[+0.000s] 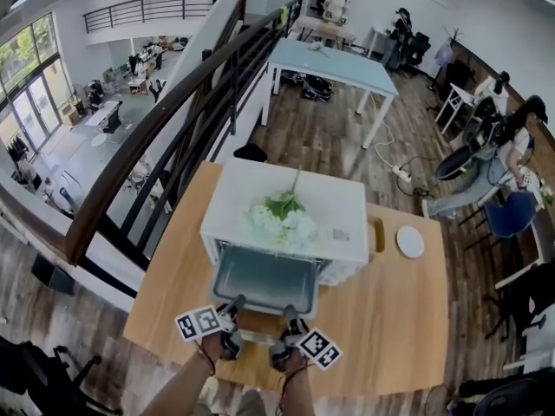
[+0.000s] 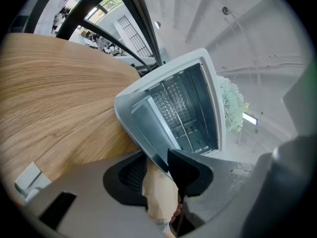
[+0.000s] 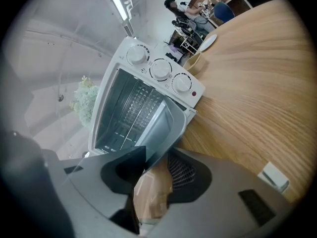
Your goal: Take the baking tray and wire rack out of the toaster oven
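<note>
Now the left gripper [image 1: 235, 308] pinches the baking tray [image 1: 264, 280] at 7 o'clock, the right gripper [image 1: 290, 317] at 5 o'clock, tray partly out of the toaster oven [image 1: 238, 189].

No legible text in view.
Markings around the dials [image 3: 161, 69] of the toaster oven [image 3: 146, 62] are too small to be read; only square black-and-white patterns are borne by the marker cubes [image 1: 199, 322].

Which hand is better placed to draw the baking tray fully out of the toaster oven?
Neither alone; left claw and right claw each clamp a near corner of the baking tray, so pulling level likely needs both.
</note>
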The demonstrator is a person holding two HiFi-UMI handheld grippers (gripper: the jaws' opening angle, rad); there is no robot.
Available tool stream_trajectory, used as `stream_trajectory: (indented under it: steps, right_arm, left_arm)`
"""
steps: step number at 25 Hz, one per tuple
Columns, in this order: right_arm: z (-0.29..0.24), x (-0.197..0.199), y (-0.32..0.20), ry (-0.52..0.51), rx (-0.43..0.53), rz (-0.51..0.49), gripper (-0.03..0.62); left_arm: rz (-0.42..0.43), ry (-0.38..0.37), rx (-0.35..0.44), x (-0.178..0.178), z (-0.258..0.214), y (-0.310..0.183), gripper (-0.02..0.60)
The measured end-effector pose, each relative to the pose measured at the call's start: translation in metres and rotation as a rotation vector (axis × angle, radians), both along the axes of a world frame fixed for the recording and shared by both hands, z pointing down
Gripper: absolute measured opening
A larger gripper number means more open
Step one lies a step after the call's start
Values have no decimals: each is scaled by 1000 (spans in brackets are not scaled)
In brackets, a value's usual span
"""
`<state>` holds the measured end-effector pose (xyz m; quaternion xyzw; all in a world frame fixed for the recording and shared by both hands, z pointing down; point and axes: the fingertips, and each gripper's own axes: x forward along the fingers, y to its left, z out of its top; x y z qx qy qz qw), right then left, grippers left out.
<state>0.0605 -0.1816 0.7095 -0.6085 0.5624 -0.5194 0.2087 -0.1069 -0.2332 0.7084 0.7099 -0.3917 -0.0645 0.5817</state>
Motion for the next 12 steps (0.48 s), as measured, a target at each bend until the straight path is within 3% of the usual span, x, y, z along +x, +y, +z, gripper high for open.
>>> stream_trajectory:
  steps: [9, 12]
  right_arm:
    - [-6, -5, 11, 6, 61, 3, 133]
    - [-7, -8, 21, -2, 38, 18, 132]
  left_arm:
    - [12, 8, -18, -6, 0, 19, 129]
    - [21, 3, -8, -9, -2, 24, 130]
